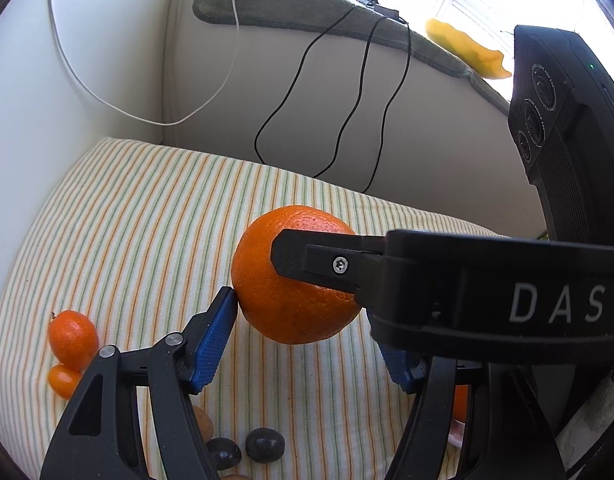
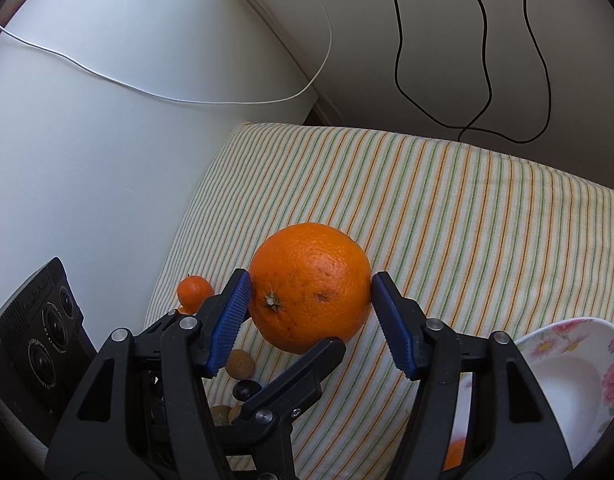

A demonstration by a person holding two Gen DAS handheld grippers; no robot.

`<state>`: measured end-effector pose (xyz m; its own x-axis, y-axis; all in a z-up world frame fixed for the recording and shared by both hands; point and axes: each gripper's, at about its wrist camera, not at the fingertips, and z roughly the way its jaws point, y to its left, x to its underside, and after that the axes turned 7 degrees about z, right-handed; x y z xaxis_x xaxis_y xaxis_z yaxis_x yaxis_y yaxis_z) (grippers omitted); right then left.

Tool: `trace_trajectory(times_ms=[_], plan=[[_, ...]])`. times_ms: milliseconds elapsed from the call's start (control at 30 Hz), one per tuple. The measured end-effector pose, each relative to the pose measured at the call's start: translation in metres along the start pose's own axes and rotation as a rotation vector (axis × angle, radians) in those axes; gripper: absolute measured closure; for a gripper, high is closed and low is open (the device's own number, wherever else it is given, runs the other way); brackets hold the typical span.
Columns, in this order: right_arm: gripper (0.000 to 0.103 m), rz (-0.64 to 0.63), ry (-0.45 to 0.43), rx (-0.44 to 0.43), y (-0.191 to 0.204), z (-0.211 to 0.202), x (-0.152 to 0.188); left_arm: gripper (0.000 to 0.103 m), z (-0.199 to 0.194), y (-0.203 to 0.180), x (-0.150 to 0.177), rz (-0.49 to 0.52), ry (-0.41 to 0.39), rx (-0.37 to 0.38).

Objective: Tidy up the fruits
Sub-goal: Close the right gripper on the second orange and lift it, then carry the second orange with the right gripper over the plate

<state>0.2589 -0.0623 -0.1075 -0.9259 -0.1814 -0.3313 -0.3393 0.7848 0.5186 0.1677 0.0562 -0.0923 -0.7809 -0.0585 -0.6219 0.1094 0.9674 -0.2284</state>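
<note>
A large orange [image 1: 295, 276] [image 2: 311, 286] is held in the air above the striped cloth [image 1: 147, 220] [image 2: 467, 220]. My right gripper [image 2: 311, 294] is shut on it, its blue pads [image 2: 231, 320] pressing both sides. My left gripper [image 1: 303, 320] also holds it: its left blue pad [image 1: 215, 340] touches the orange, the right pad is hidden behind the right gripper's body. A small tangerine [image 1: 73, 338] [image 2: 194, 291] and a kumquat [image 1: 63, 379] lie at the cloth's left edge.
Dark round fruits [image 1: 264, 444] and brown ones [image 2: 240, 364] lie on the cloth near me. A white floral bowl [image 2: 567, 380] sits at the right. Black cables [image 1: 347, 112] and a white cable [image 2: 147, 88] hang over the sofa back behind.
</note>
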Motion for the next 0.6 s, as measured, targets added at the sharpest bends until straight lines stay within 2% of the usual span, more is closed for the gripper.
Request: trace_trajectory(times_ms=[600], plan=[[0.038, 0.024, -0.074, 0.005, -0.034, -0.077, 0.016, 0.036, -0.014, -0.069, -0.009, 0.082, -0.031, 0.039]])
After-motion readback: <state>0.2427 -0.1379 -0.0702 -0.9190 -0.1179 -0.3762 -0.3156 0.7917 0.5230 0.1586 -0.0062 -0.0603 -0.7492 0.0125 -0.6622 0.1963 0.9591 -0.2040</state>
